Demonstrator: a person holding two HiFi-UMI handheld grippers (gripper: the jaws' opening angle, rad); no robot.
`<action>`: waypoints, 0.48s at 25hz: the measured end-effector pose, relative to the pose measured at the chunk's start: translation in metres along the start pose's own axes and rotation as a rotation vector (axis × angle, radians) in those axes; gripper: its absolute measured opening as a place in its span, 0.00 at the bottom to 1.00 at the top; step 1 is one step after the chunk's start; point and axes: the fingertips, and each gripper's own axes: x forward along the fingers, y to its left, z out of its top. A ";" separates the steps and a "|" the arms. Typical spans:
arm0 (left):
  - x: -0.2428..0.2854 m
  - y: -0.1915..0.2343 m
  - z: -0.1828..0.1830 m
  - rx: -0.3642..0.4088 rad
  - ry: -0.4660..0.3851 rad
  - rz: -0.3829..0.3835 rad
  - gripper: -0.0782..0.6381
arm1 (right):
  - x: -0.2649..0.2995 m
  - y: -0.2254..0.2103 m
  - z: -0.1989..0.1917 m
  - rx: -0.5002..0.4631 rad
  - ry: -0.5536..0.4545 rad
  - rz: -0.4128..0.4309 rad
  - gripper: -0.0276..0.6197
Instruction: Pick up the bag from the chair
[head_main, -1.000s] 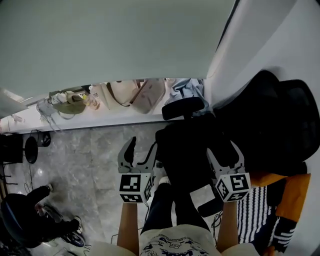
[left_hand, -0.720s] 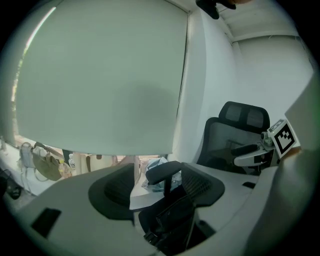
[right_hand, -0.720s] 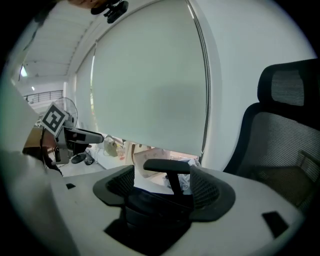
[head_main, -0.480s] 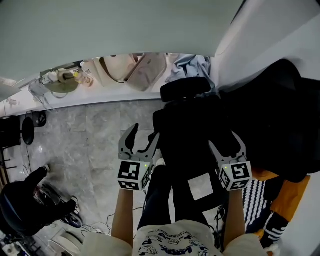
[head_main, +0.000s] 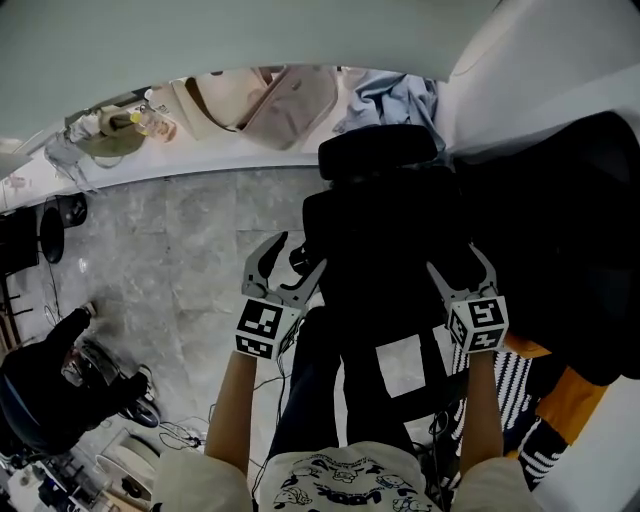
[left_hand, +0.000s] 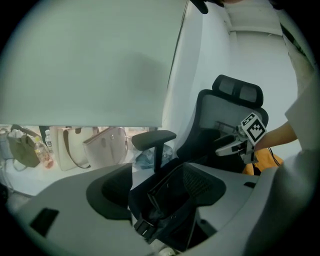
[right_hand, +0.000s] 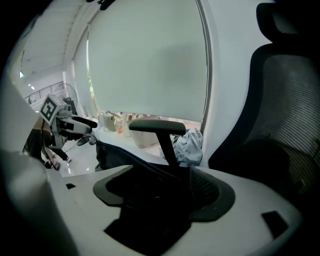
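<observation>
Left gripper (head_main: 297, 255) and right gripper (head_main: 460, 265) flank the black bag (head_main: 385, 240) lying on the chair (head_main: 378, 152) seat, jaws just opening wide, nothing clamped, apparently set for a two-sided lift.

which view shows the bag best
Left gripper view: the bag shows its open top and buckle. In the head view it blends into the black chair; the right gripper view gives only a dark shape.

Office, by mesh desk chair (left_hand: 215, 112)
</observation>
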 end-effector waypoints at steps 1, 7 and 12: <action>0.006 -0.001 -0.008 0.005 0.014 -0.014 0.54 | 0.007 -0.002 -0.007 -0.009 0.017 0.009 0.60; 0.035 -0.003 -0.049 0.004 0.087 -0.069 0.54 | 0.039 -0.014 -0.039 -0.027 0.081 0.069 0.60; 0.058 0.000 -0.068 0.002 0.126 -0.080 0.54 | 0.060 -0.017 -0.059 -0.076 0.134 0.121 0.55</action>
